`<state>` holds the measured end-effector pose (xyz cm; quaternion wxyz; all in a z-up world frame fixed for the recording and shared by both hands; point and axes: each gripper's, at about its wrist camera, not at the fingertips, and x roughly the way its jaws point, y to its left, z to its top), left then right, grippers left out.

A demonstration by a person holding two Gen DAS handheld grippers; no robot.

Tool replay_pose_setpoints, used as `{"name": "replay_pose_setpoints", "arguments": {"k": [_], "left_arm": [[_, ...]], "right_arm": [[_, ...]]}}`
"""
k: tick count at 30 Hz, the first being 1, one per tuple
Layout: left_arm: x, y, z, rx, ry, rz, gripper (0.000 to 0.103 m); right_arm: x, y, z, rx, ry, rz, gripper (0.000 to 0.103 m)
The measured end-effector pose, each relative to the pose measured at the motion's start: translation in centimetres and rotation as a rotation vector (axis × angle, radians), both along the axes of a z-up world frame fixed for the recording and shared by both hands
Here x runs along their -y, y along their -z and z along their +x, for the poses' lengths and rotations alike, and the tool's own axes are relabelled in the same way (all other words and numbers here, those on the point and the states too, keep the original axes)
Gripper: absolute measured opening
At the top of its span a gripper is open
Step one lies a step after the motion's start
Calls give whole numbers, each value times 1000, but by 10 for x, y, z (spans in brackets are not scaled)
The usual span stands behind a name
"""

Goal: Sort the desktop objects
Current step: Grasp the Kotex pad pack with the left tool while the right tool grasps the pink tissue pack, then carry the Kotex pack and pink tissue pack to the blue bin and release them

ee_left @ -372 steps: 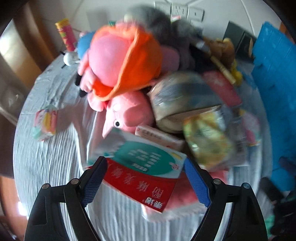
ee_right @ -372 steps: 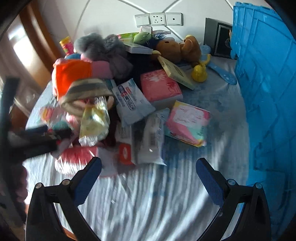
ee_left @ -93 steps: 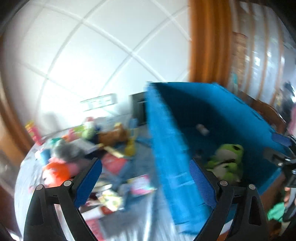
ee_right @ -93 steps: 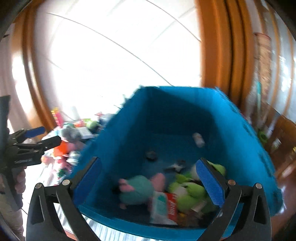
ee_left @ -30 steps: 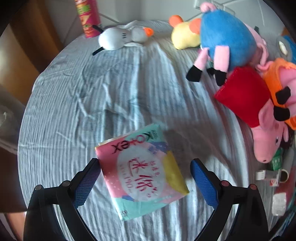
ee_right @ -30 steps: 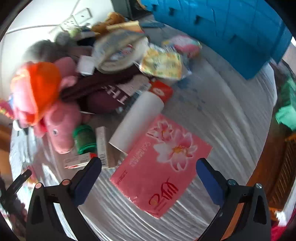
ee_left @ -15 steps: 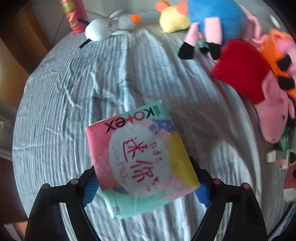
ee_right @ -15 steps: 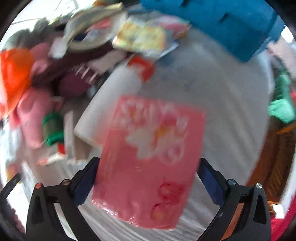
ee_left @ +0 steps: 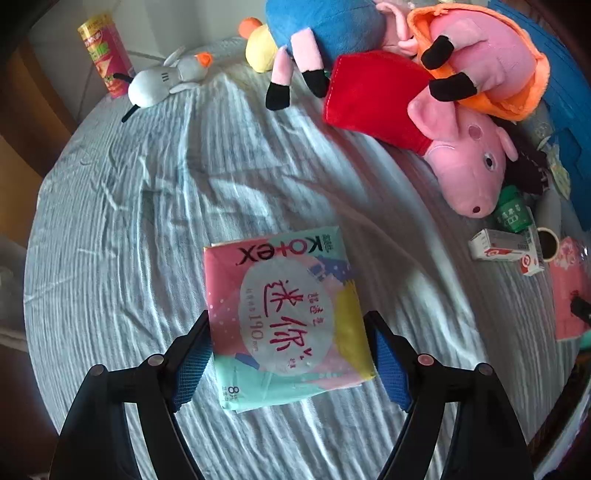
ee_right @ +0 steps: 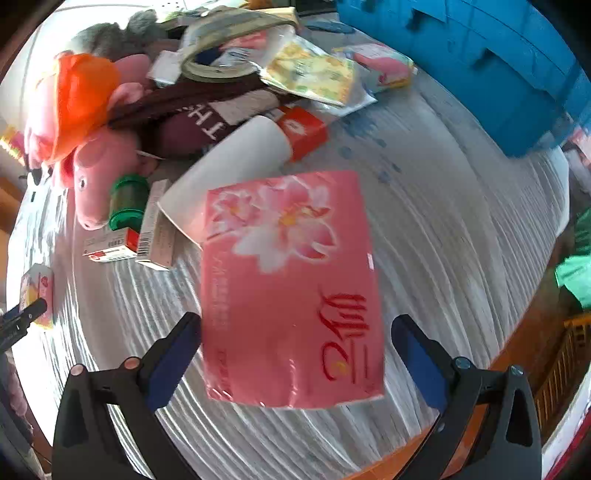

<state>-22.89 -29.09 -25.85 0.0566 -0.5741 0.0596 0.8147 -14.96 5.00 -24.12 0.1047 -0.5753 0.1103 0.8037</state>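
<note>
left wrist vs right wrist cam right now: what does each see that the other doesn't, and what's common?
Only the left wrist view shows the left gripper with both pads against the Kotex pack, plus the blue plush, the grey bird plush and the snack can.

Only the right wrist view shows the right gripper straddling the pink tissue pack, right finger clear of it, plus the white cup and the yellow packet.

Both show the pink pig plush, the green bottle and the blue crate.

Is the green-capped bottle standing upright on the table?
No, the green-capped bottle lies on its side beside the pink pig plush.
</note>
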Motion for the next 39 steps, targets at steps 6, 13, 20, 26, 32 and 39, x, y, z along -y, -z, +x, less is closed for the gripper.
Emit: {"name": "replay_pose_setpoints", "arguments": {"k": [6, 13, 20, 26, 32, 39], "left_arm": [[1, 4, -11, 4, -51, -24, 82], [-7, 14, -21, 8, -71, -22, 82], [-10, 16, -22, 19, -82, -8, 71], [-11, 15, -11, 24, -75, -1, 71], [-19, -10, 5, -25, -42, 24, 70], [-30, -48, 26, -95, 4, 69, 70]], "right_arm": [[10, 5, -1, -14, -32, 26, 103], [10, 12, 3, -23, -20, 9, 103], [15, 17, 10, -18, -21, -38, 103], [25, 5, 20, -50, -31, -6, 85], [31, -6, 29, -56, -21, 6, 82], [28, -32, 46, -95, -47, 17, 82]]}}
